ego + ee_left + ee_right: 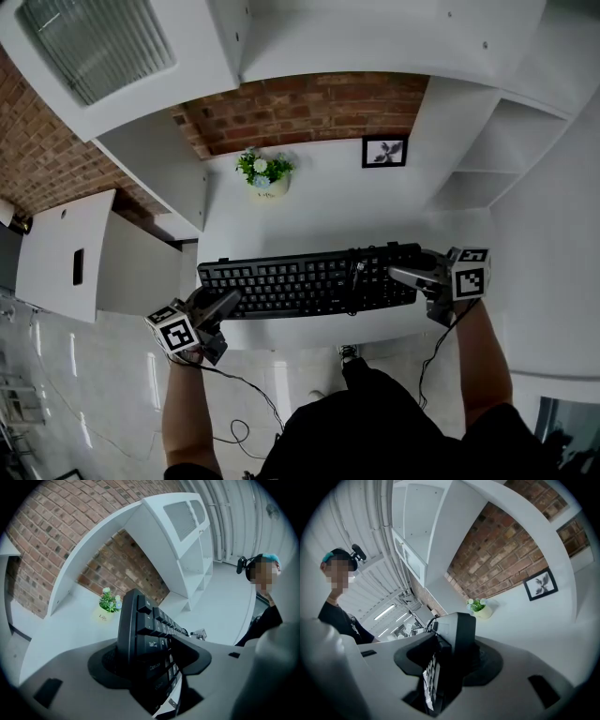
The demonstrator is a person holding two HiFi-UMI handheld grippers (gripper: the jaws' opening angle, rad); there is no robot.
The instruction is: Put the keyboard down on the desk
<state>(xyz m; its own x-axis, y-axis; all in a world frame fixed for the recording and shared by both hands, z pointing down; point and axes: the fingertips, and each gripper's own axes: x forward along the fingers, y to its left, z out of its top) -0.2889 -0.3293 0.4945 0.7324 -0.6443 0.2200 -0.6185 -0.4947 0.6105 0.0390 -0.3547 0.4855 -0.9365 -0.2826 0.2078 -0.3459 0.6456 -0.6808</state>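
The keyboard (pixel 309 281) is black and full-width; it runs left to right over the front part of the white table (pixel 319 202), keys up, and each short end sits in a tool.

The left tool (pixel 225 302) has its jaws set fairly wide, on the keyboard's left end; in the left gripper view the dark pads (pixel 105 665) stand one against the underside and one over the key rows by Tab and Caps Lock, with the keyboard filling the gap between them.

The right tool (pixel 403 275) grips the right end with its jaws about half spread; in the right gripper view one pad lies on the plain back of the keyboard and the other on the keypad side, and nothing else is between the jaws.

Both tools point inward along the table's front edge, roughly level with each other, so the keyboard is close to square with that edge (whether its underside already touches the table I cannot tell).

Further back on the table, well apart from the keyboard, stand a small potted plant (pixel 265 173) and a black picture frame (pixel 384 151) against the brick wall (pixel 300 108).
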